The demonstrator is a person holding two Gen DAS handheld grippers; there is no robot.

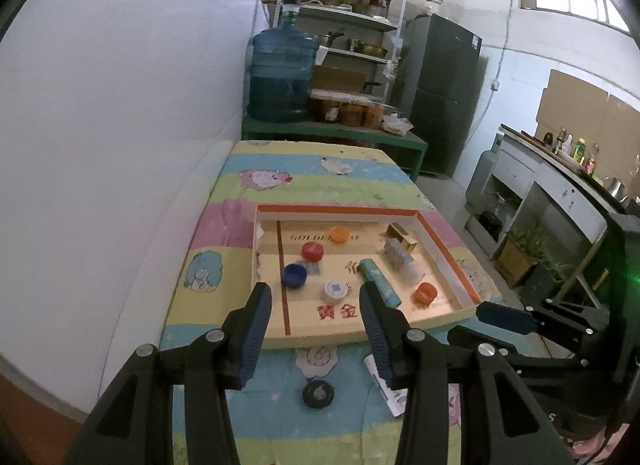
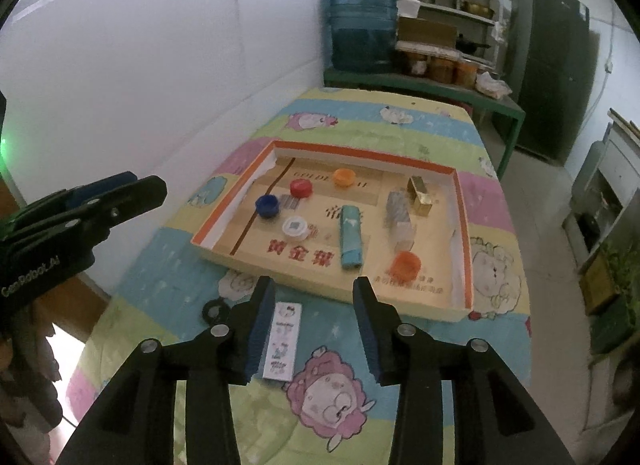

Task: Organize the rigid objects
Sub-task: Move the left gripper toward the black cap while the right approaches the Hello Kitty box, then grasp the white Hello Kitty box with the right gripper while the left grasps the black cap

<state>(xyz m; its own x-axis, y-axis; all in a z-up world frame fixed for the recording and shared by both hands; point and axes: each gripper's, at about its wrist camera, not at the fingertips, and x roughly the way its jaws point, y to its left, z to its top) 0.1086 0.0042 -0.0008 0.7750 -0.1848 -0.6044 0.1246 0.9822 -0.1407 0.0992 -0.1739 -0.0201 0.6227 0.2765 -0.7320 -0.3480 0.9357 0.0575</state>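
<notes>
Both the left gripper point(image 1: 316, 329) and right gripper point(image 2: 314, 323) are spread apart, empty. The black ring point(image 1: 318, 393) and white card point(image 2: 282, 345) lie outside the tray point(image 2: 464, 233); the card is probably next, calling for a flat, low pinch.

The left claw point(image 1: 316, 307) is held with its jaws spread wide, nothing between its blue pads point(image 1: 254, 335). The right claw point(image 2: 314, 303) is likewise spread and holds nothing. Both point forward and slightly downward, side by side, near each other.
</notes>
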